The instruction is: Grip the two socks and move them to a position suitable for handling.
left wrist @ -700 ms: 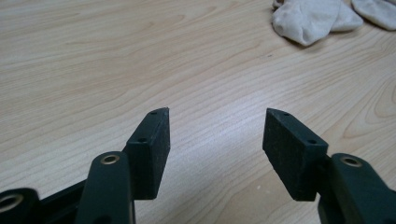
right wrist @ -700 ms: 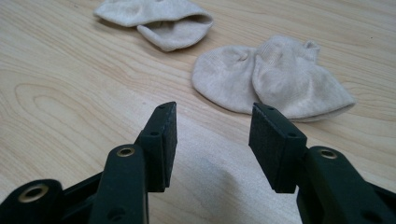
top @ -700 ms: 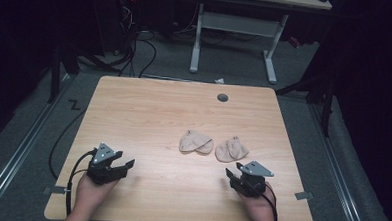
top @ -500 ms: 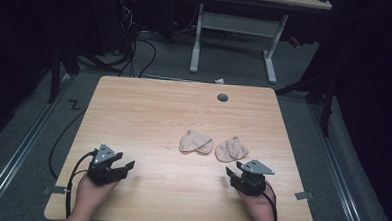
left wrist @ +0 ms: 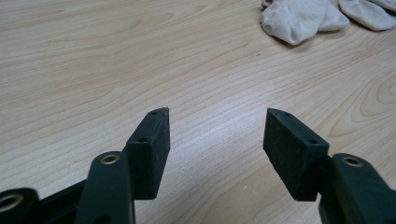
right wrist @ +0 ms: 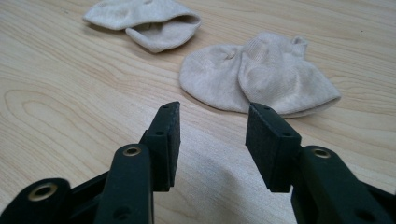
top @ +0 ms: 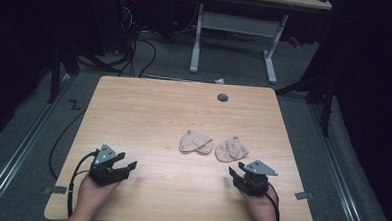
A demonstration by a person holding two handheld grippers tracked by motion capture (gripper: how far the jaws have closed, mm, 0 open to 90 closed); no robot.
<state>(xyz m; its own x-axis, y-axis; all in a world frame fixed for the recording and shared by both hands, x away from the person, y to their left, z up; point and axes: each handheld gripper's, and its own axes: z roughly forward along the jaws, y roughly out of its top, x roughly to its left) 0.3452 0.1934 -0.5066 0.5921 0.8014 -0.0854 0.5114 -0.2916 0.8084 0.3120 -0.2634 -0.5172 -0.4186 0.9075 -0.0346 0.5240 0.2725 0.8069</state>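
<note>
From my remote station I am seeing both forearms running off the bottom edge of the high view. In the left gripper view, the top edge is cropping the left sock [left wrist: 301, 18] and the right sock [left wrist: 369, 11] — only their near parts are showing. In the right gripper view, the top edge is trimming the left sock [right wrist: 144, 21]. The small dark round spot [top: 222, 97] near the table's [top: 149, 113] far edge is reading too small to identify.

I see a light wooden table [top: 149, 113]. Two beige socks lie on it: one sock [top: 196, 142] right of center, the second sock [top: 231, 148] just beside it at 3 o'clock.
</note>
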